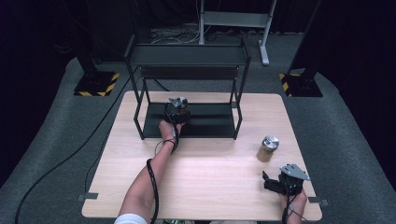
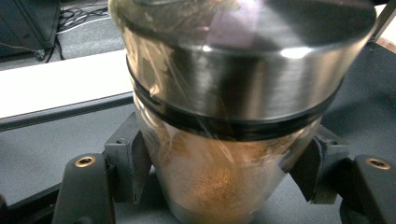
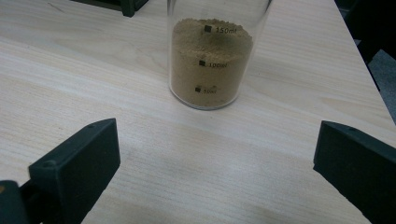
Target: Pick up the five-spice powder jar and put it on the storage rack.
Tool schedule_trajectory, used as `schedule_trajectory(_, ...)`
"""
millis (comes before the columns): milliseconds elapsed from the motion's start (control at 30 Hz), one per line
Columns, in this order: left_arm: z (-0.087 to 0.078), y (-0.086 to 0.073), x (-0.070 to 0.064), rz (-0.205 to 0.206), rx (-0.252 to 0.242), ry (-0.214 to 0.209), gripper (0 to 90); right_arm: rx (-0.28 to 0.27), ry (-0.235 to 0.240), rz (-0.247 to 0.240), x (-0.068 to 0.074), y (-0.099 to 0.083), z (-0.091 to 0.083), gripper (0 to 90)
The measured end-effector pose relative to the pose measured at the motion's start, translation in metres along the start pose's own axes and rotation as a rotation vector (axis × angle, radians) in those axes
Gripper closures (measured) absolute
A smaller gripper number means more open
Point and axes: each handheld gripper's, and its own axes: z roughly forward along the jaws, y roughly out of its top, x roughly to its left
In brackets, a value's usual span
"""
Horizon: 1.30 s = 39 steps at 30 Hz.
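Note:
A glass jar (image 2: 219,177) with a steel lid and brown powder inside stands between the jaws of my left gripper (image 2: 219,163), whose pads (image 2: 135,163) press its sides. In the high view the left gripper (image 1: 177,110) sits over the lower shelf of a black rack (image 1: 205,122). A second jar (image 1: 268,148), also steel-lidded and holding tan powder up to its 150 ml mark, stands on the table at the right. My right gripper (image 1: 274,180) is a little in front of that jar (image 3: 211,60), open wide, with nothing between its fingers.
The rack's upper shelf (image 1: 187,55) overhangs the left gripper, and its thin legs (image 1: 238,116) stand either side of the lower shelf. The wooden table (image 1: 210,172) spreads between the two arms. Cables trail off the left edge.

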Motion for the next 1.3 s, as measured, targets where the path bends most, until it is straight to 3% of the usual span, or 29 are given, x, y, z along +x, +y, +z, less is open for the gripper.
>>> schedule_trajectory(1300, 0.0035, 0.0094, -0.003, 0.004, 0.031, 0.013, 30.1, -0.001, -0.001, 0.0, 0.0003, -0.0002, -0.0004, 0.0)
